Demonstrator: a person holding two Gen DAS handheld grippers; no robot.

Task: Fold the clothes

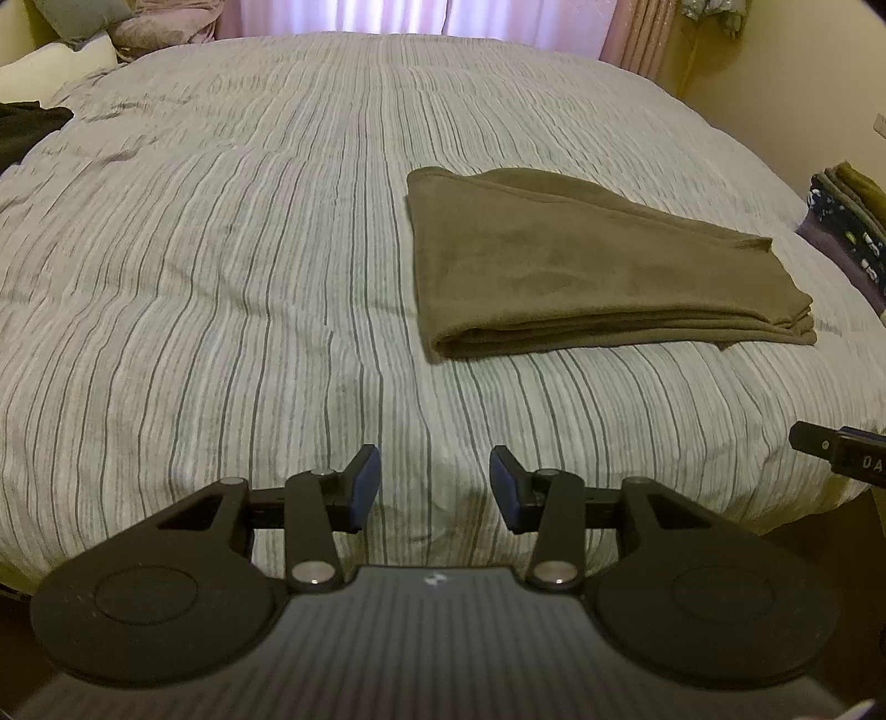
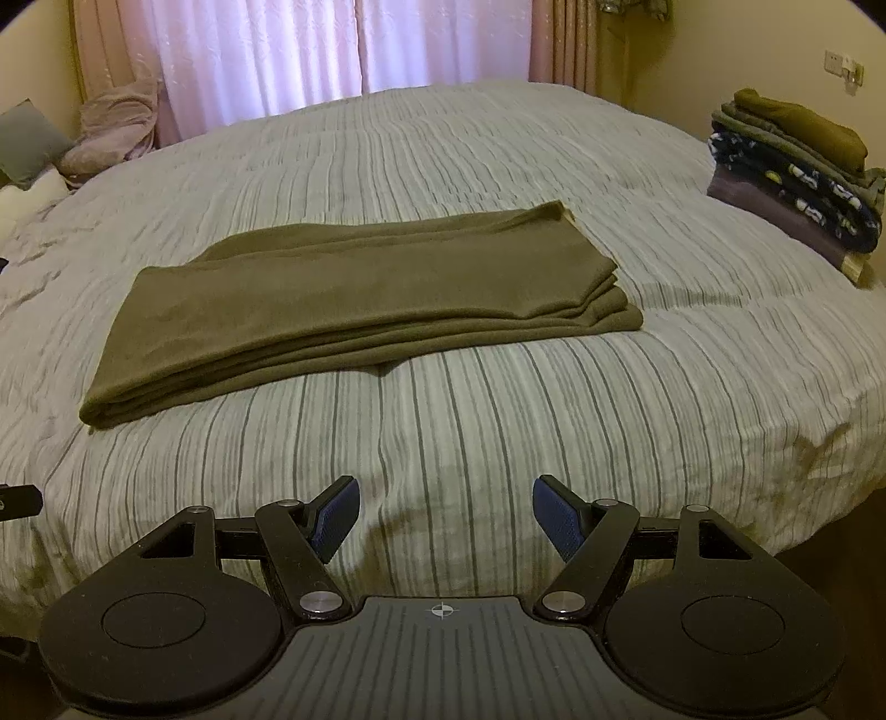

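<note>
Folded olive garment (image 2: 360,299) laid flat on the striped bedspread (image 2: 498,432)
Both the left gripper (image 1: 434,487) and the right gripper (image 2: 446,518) were held apart over the bed edge, nothing gripped; the letters "DA" (image 1: 870,462) were read only in the left view, the whole stack of folded clothes (image 2: 797,171) only in the right

Left tool (image 1: 434,487) and right tool (image 2: 446,518) gape empty.

light: dim, warm; backlit by curtains (image 2: 343,50) behind the bed (image 2: 498,387)
glare: curtains blown out
edges: fisheye bend, dark corners
focus: slightly soft
</note>
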